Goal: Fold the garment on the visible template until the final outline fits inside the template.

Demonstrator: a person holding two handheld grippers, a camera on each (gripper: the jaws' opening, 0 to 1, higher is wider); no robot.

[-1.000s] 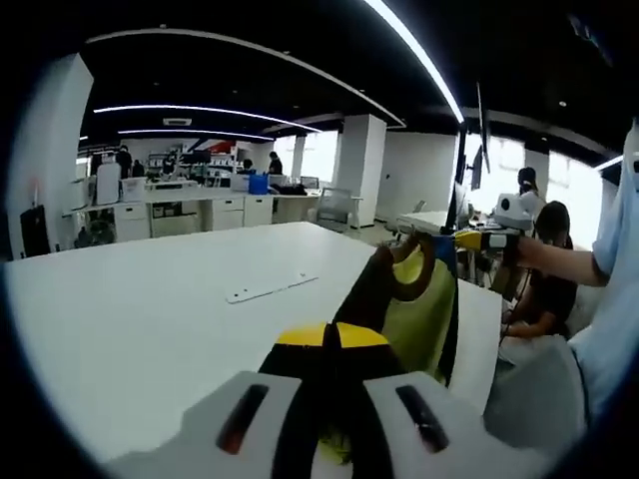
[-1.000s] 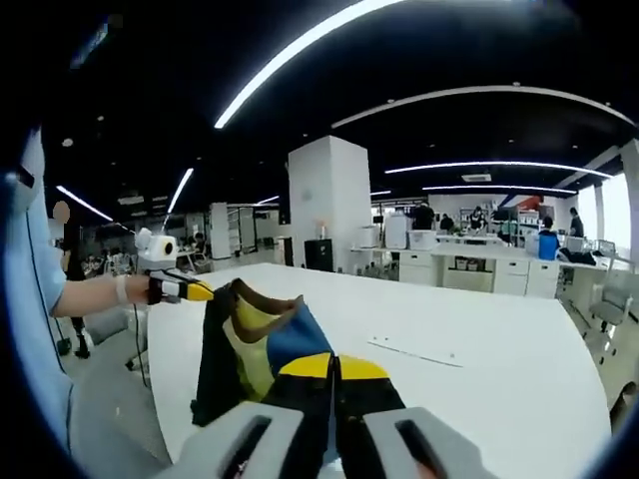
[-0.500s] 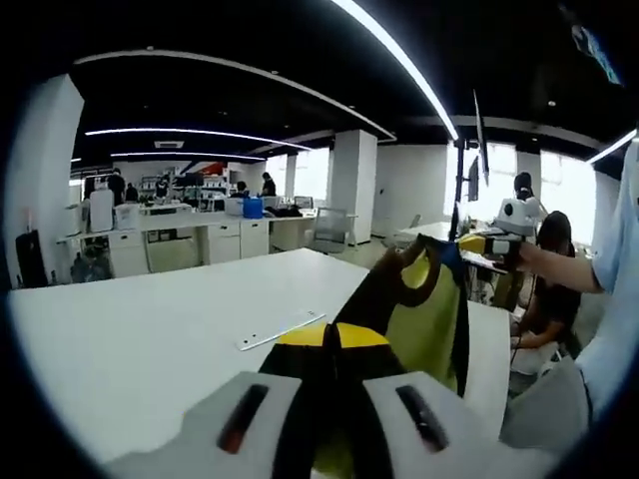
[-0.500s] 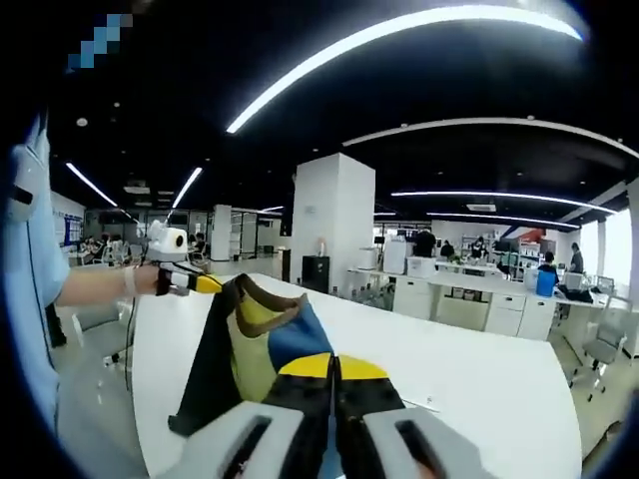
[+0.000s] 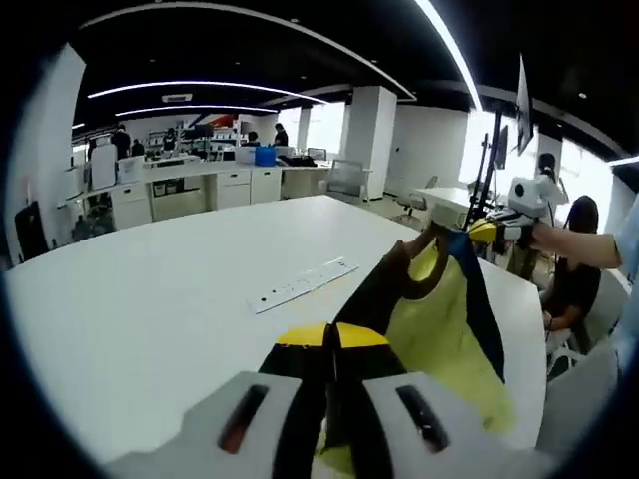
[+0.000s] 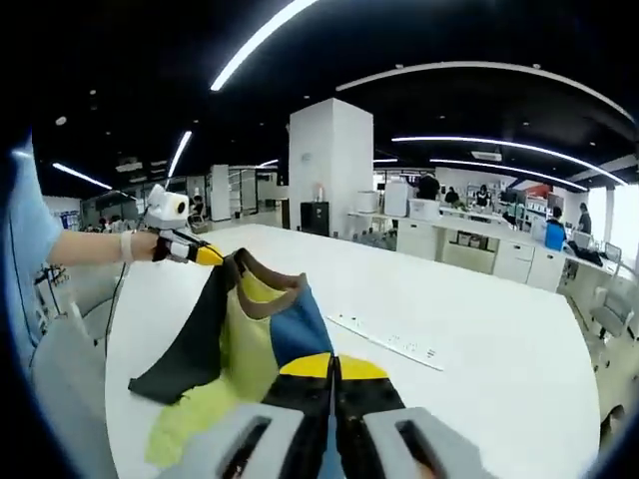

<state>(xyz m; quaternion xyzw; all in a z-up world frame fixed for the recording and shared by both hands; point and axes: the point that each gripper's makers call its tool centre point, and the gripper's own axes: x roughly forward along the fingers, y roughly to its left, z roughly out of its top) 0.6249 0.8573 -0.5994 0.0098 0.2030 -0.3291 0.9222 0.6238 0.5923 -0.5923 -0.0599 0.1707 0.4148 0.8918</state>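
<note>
Yellow, black and blue garment (image 6: pixel 240 334) hangs stretched between both claws above white table (image 5: pixel 150 299). Left gripper (image 5: pixel 332 344) clenched on one shoulder, right gripper (image 6: pixel 333 372) clenched on other. Long axis drops toward table; both equally near.

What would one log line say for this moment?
left gripper: shut on garment | right gripper: shut on garment | garment: held over table
</note>
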